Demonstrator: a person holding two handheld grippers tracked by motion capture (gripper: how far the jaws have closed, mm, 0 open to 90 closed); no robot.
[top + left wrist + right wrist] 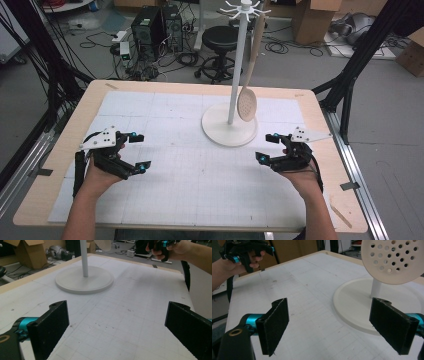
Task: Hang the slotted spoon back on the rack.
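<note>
A white stand (229,131) with a round base and a tall pole rises at the back middle of the table. From a hook at its top hangs a beige perforated spoon (247,103), whose head dangles just above the base. My left gripper (141,151) hovers low over the white grid mat (200,175) at the left, open, with nothing between its jaws. At the right, close to the base, my right gripper (266,147) is open and empty too. In the right gripper view the spoon head (393,260) hangs above the base (354,305), beyond the open gripper (329,322). The left gripper view has its open gripper (117,327) facing the base (85,280).
The mat covers most of a wooden table (65,145). Beyond the far edge stand a black stool (220,45), computer towers (150,30) and cardboard boxes (312,17) on the floor. Black frame posts (357,55) flank the table.
</note>
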